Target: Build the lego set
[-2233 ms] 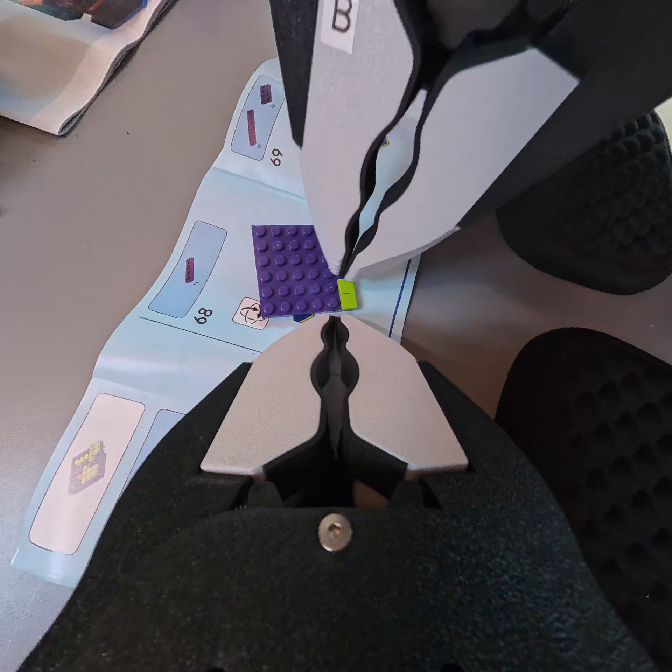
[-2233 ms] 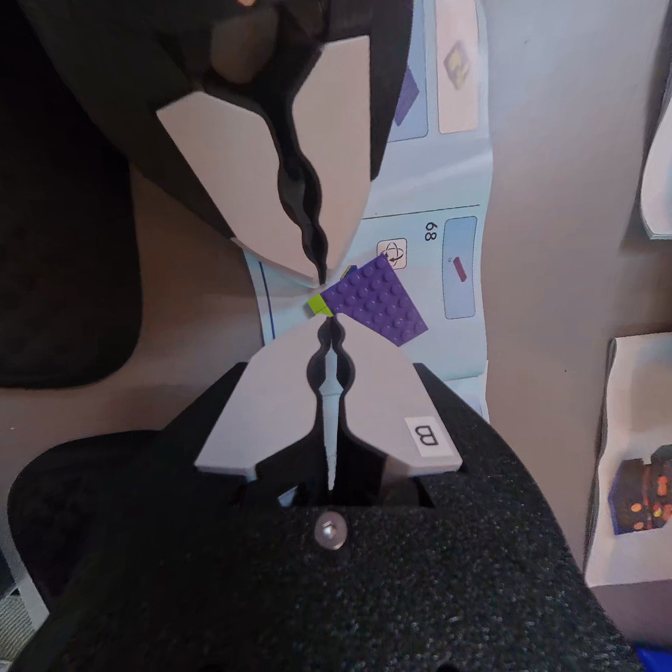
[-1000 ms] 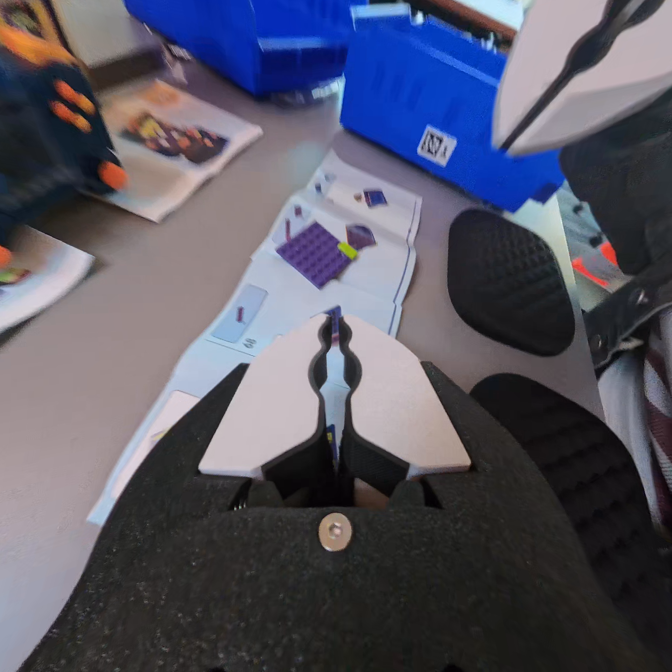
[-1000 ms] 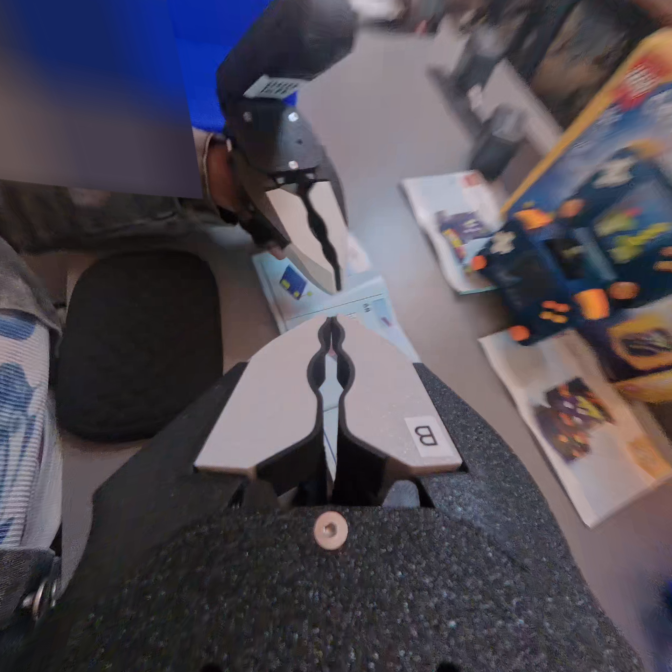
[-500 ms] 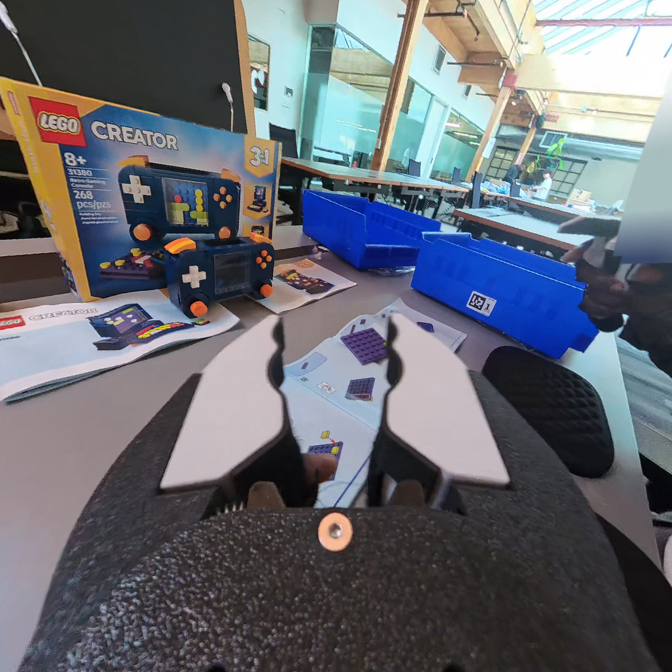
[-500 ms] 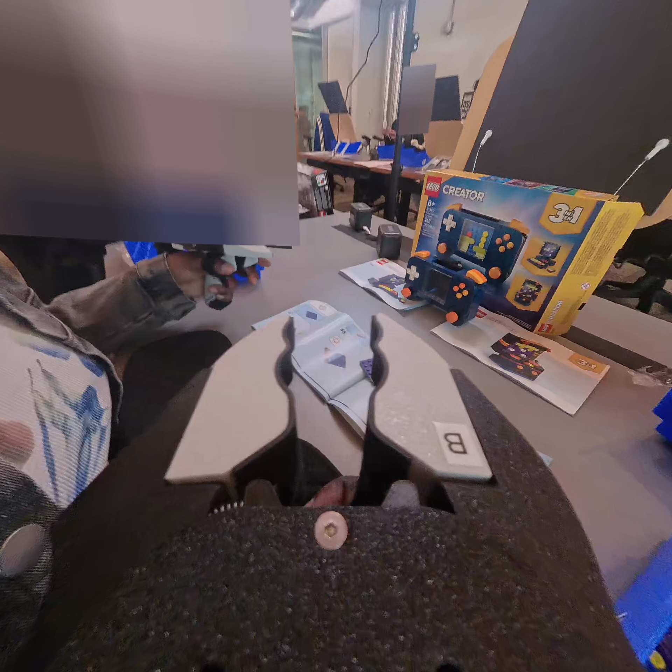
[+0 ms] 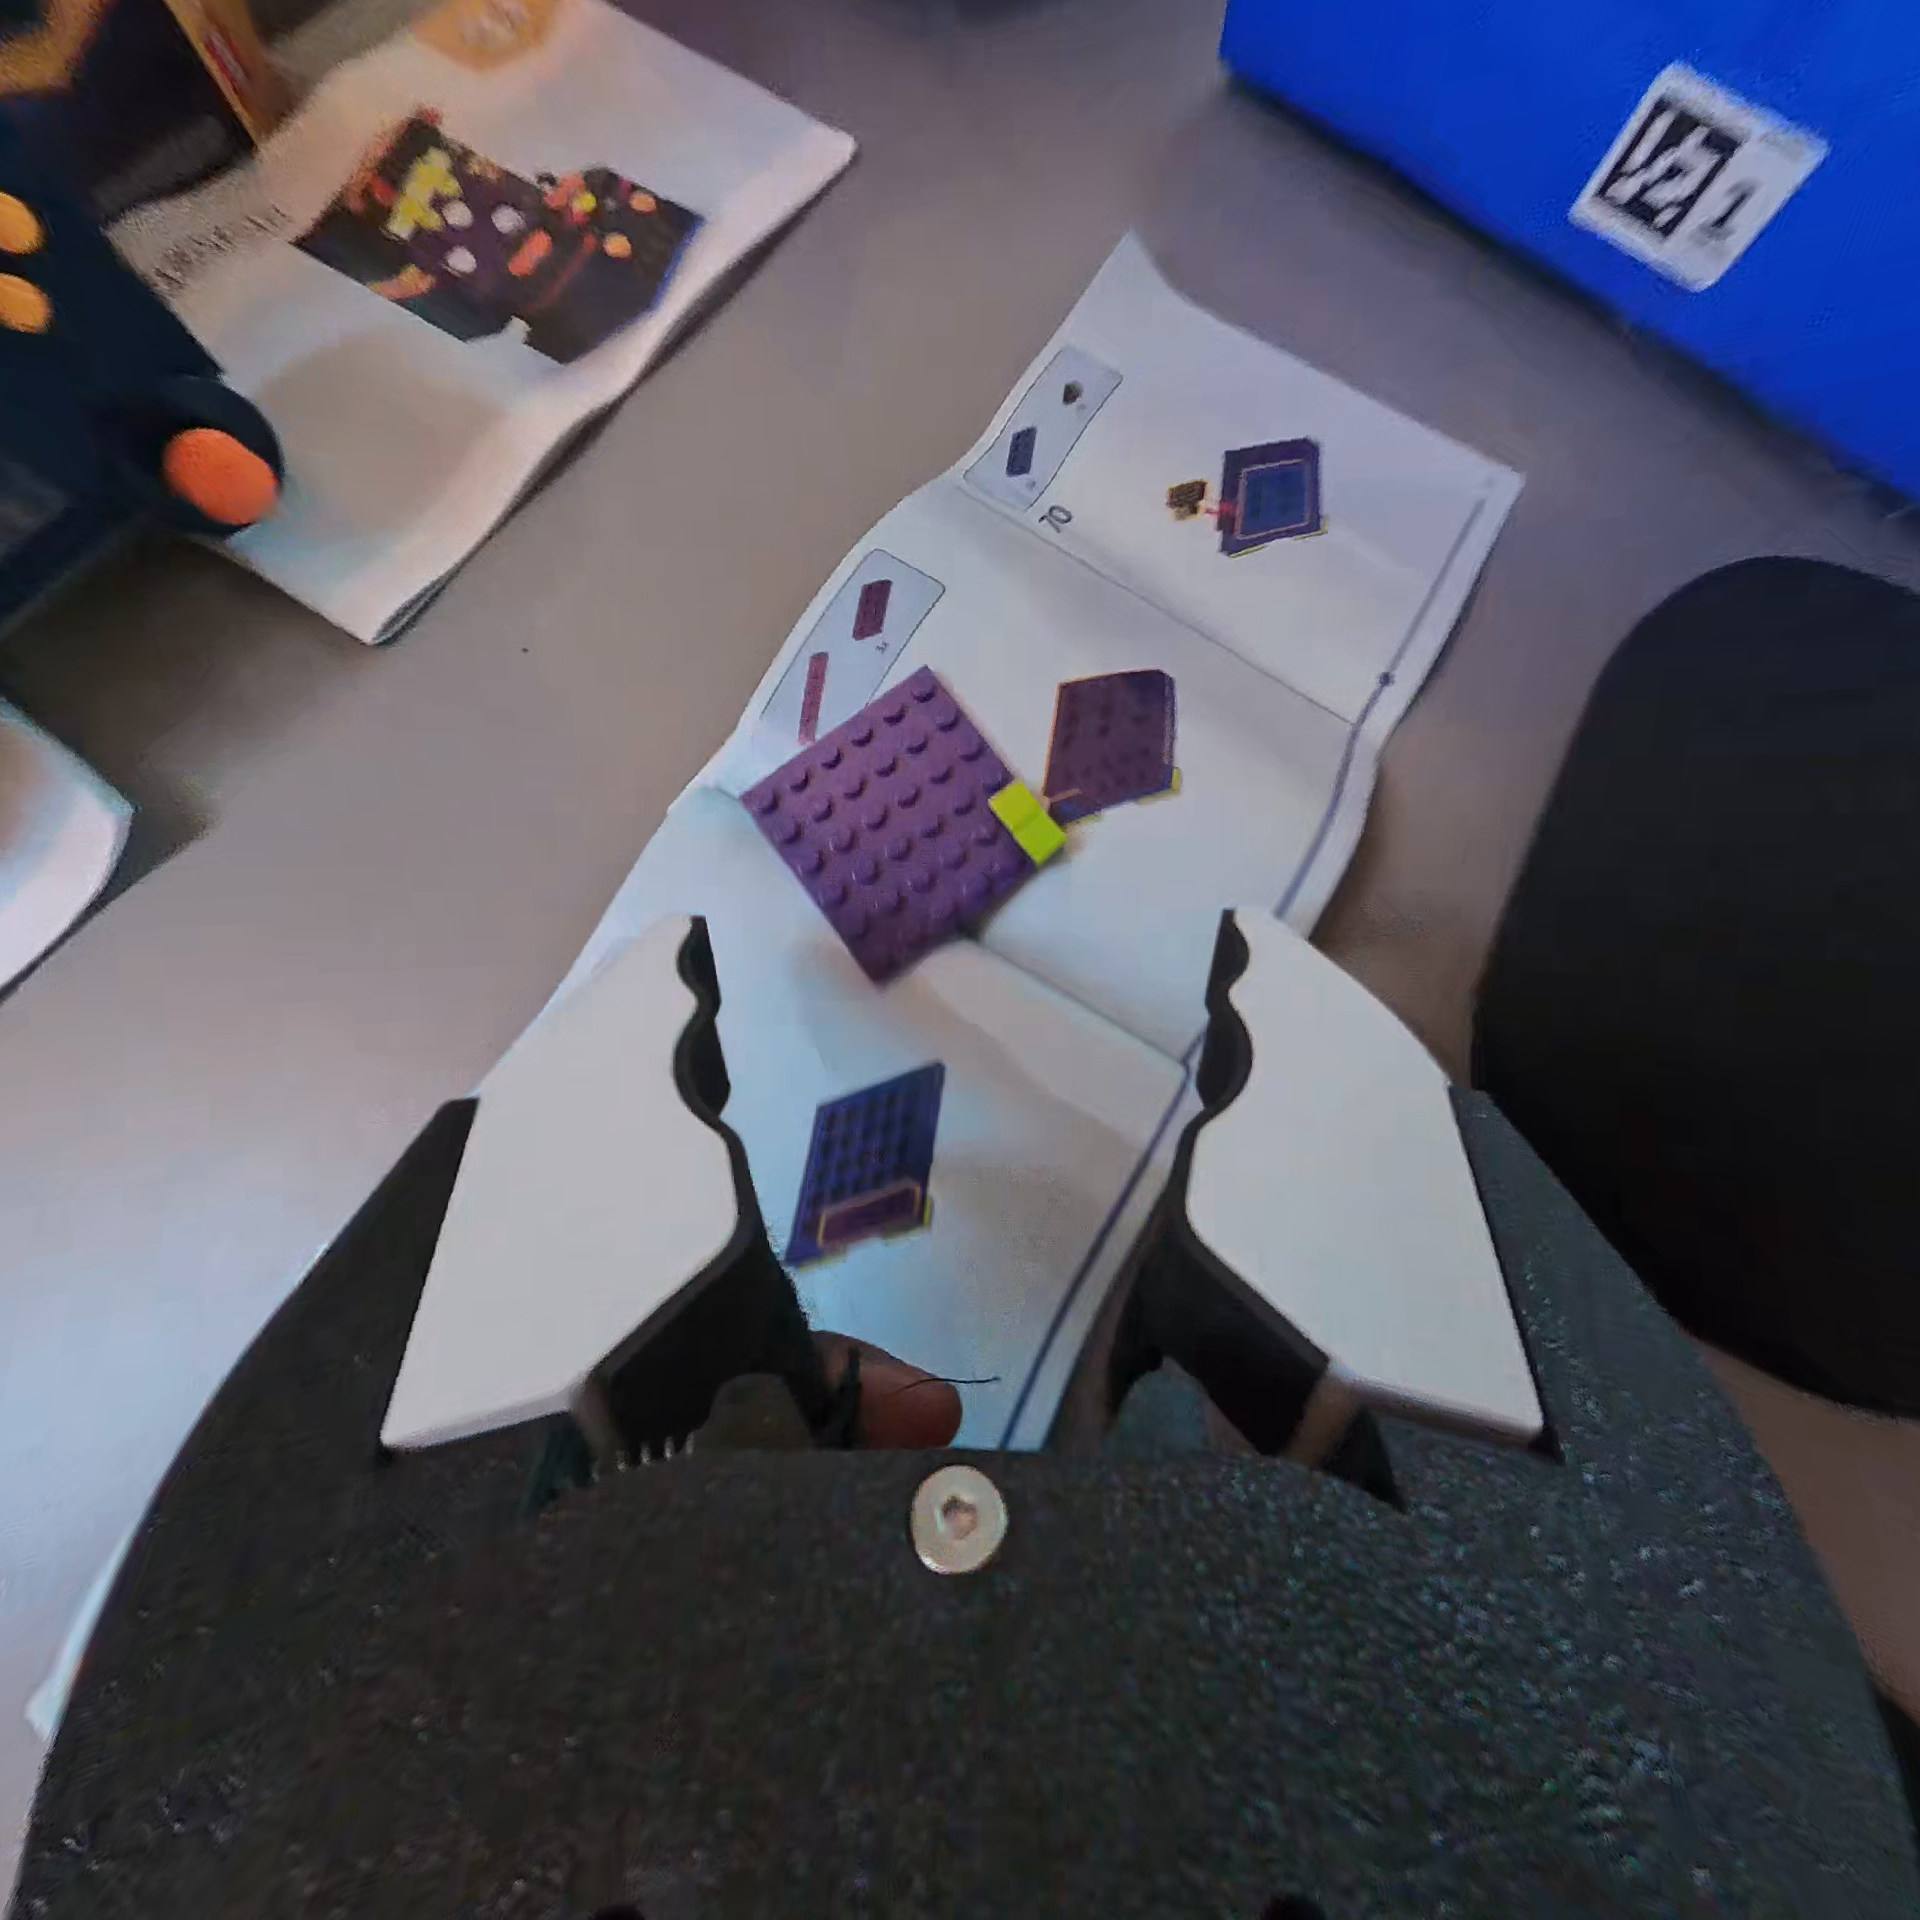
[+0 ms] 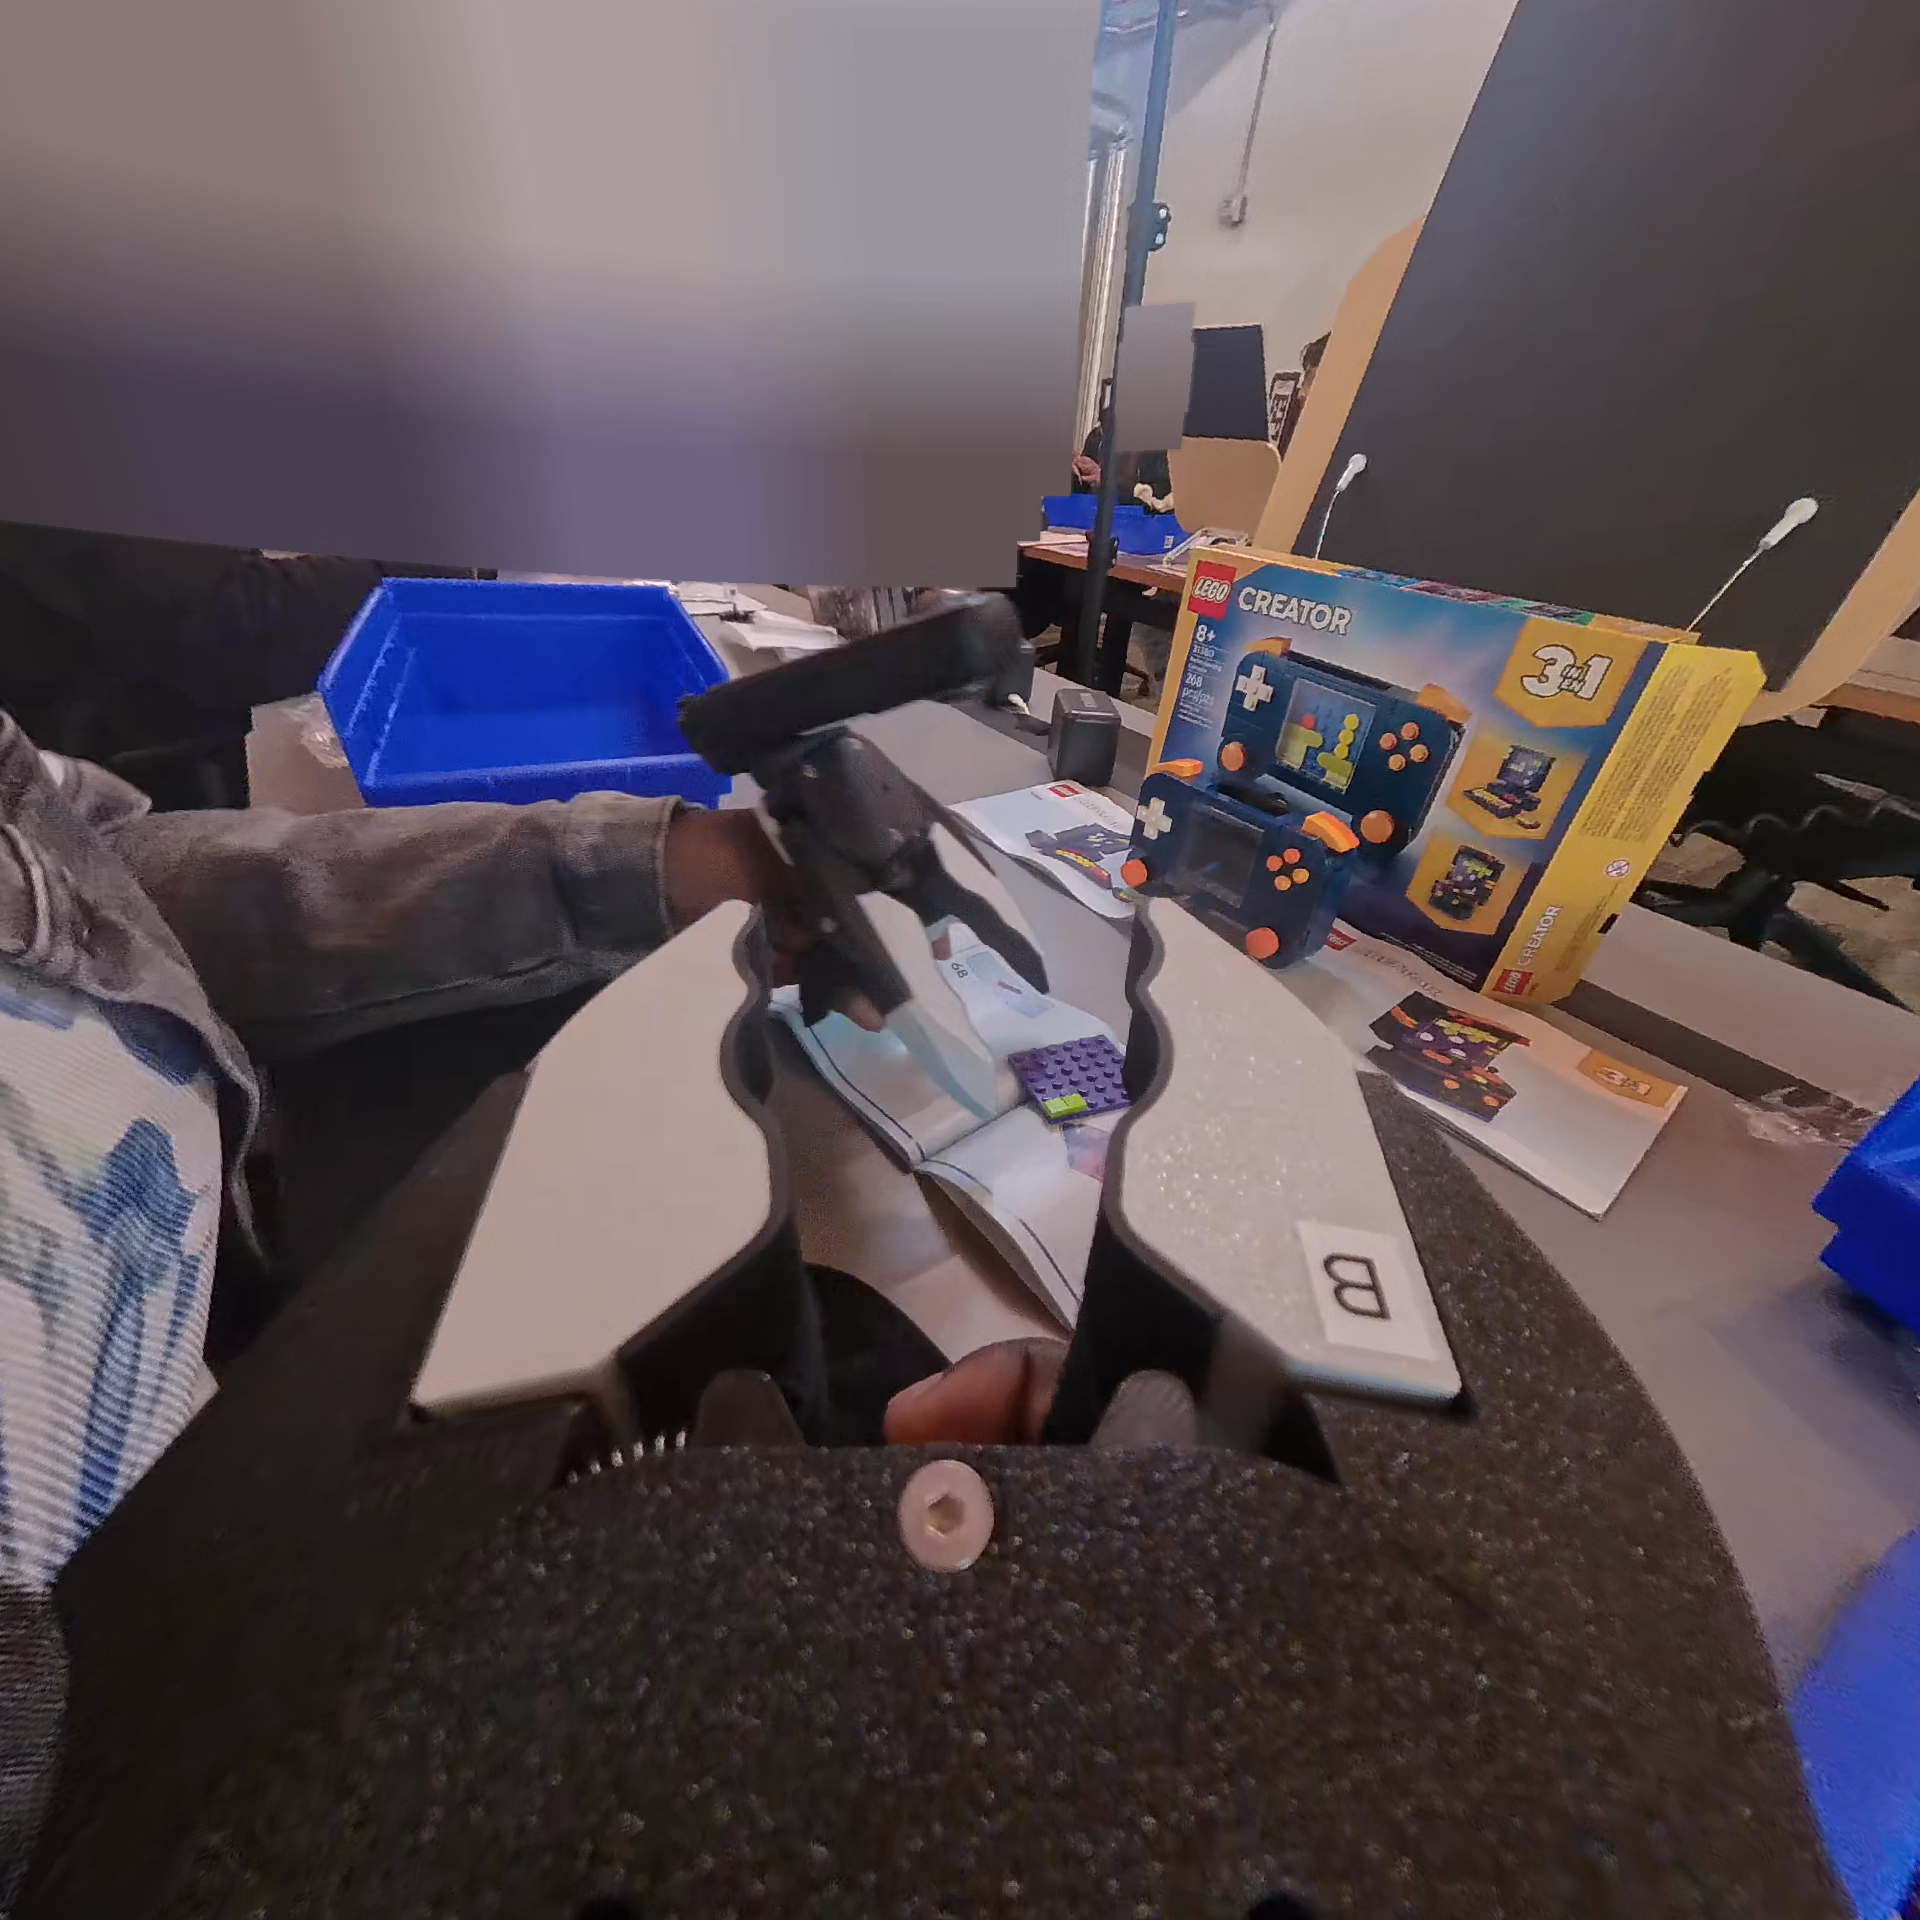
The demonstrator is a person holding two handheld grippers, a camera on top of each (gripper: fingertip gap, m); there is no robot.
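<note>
Left wrist view: fingers spread above the purple plate

Left wrist view shows the left gripper (image 7: 961, 935) with fingers wide apart, holding nothing, over the open instruction booklet (image 7: 1195, 582) on the grey tabletop (image 7: 436, 810). At frame centre the purple plate (image 7: 883, 831) lies on the booklet, a lime brick (image 7: 1027, 823) on its right edge. In the right wrist view the right gripper (image 8: 940, 935) also stands open and empty, the plate visible between its fingers. A blue bin (image 7: 1558, 187) fills the left view's upper right.

Grey table (image 7: 312, 935) under booklets (image 7: 1143, 935), bins (image 8: 520, 717)
</note>
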